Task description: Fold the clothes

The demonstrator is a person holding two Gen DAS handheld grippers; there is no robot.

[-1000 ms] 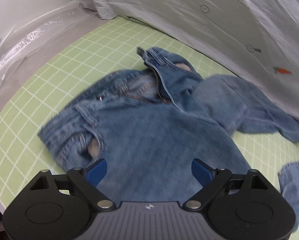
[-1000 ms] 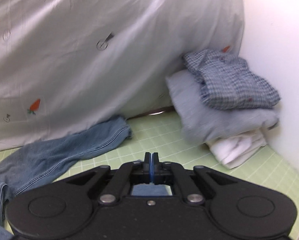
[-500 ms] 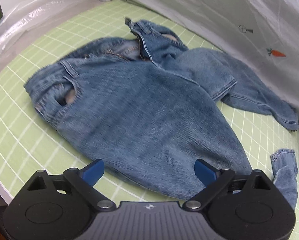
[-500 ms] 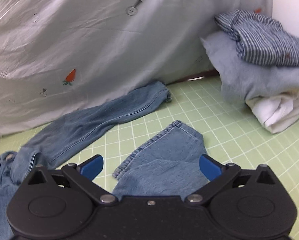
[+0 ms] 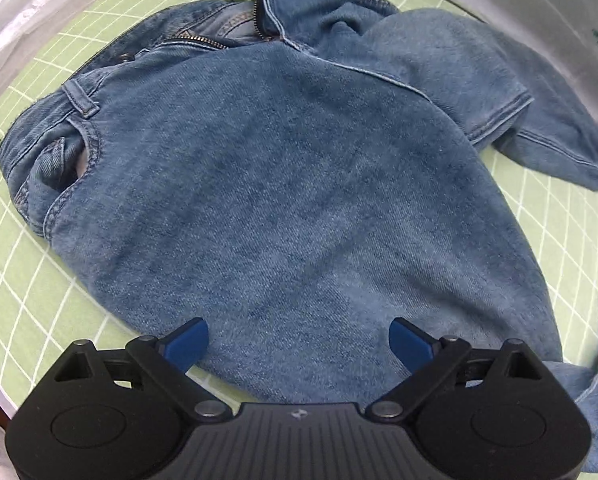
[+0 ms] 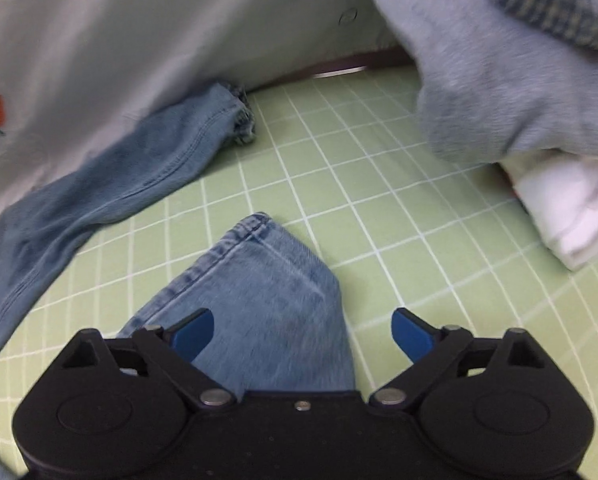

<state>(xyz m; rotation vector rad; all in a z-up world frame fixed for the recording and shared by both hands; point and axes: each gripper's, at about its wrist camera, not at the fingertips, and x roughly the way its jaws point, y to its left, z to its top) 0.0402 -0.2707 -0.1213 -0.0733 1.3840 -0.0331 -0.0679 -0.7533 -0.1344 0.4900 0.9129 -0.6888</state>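
Right gripper (image 6: 303, 330) let go of jeans (image 5: 291, 184) hem, jaws apart | left gripper (image 5: 299, 340) lowered over seat, jaws apart | legs unfolded on tabletop (image 6: 379, 208)

The pile of folded clothes (image 6: 519, 72) is being blurred and cropped by the frame's edge; the jeans (image 5: 283, 184) are being cut off at the top.

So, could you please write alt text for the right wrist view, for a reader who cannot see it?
The right gripper, jaws open, sits over a jeans leg hem lying on a green grid mat. The other jeans leg lies left along a grey sheet; a stack of folded clothes sits right.
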